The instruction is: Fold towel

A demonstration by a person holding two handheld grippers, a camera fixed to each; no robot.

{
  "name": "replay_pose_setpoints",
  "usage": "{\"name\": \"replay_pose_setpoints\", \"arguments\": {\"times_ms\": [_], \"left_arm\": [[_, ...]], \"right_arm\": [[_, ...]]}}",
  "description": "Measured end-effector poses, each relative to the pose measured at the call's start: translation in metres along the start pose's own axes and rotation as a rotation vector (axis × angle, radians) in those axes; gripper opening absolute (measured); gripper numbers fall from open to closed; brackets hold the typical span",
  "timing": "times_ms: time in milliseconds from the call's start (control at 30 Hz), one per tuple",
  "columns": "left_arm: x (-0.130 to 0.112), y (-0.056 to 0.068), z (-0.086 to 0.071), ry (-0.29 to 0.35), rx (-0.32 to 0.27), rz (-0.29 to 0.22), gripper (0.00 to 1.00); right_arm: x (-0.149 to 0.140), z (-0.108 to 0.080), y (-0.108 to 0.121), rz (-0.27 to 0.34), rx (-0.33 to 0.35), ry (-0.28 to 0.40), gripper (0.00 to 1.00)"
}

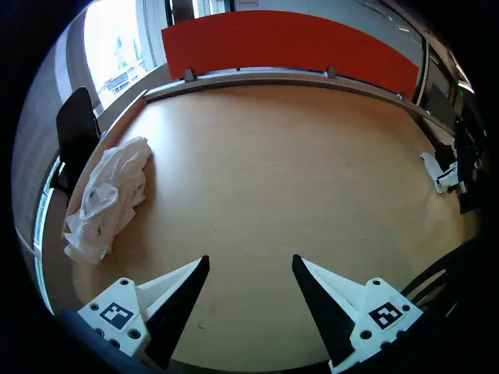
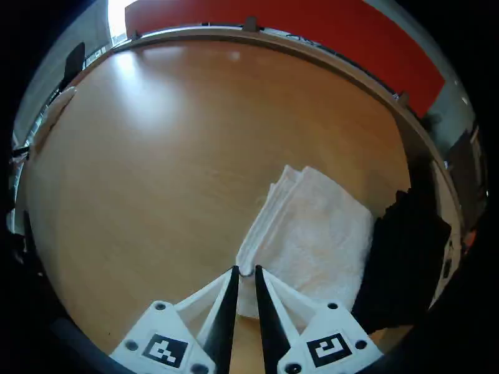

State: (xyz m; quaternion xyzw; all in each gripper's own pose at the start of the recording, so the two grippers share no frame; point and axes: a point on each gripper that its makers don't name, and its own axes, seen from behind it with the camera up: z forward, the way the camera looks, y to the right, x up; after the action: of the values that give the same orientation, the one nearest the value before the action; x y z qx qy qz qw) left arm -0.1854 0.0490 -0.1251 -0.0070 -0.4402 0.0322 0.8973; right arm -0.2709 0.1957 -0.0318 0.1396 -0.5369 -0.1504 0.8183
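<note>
The left gripper (image 1: 250, 265) hovers over the table (image 1: 280, 168), tilted down, jaws wide and empty. The right gripper (image 2: 245, 269), jaws narrow, seems to pinch the folded towel (image 2: 312, 237) at its corner.

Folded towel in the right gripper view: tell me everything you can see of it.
The folded towel is white, terry-looking cloth, folded into a thick rectangle with stacked layers showing along its left edge. It lies flat and diagonal on the wooden table, near the table's right side. The right gripper, almost closed, pinches its near corner between both fingers. Its right side meets a black object I cannot identify.
</note>
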Motion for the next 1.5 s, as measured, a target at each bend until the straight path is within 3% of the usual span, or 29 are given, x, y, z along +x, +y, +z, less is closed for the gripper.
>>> {"name": "replay_pose_setpoints", "arguments": {"times_ms": [167,700,1500], "left_arm": [[0.001,0.0,0.0,0.002,0.0,0.003,0.99],[0.005,0.002,0.002,0.011,-0.001,0.01,0.99],[0.007,0.004,0.003,0.019,-0.007,0.016,0.98]], "right_arm": [[0.003,-0.002,-0.001,0.007,0.014,0.008,0.07],[0.006,-0.013,-0.007,-0.004,0.057,0.022,0.07],[0.012,-0.034,0.005,0.022,0.031,0.066,0.07]]}}
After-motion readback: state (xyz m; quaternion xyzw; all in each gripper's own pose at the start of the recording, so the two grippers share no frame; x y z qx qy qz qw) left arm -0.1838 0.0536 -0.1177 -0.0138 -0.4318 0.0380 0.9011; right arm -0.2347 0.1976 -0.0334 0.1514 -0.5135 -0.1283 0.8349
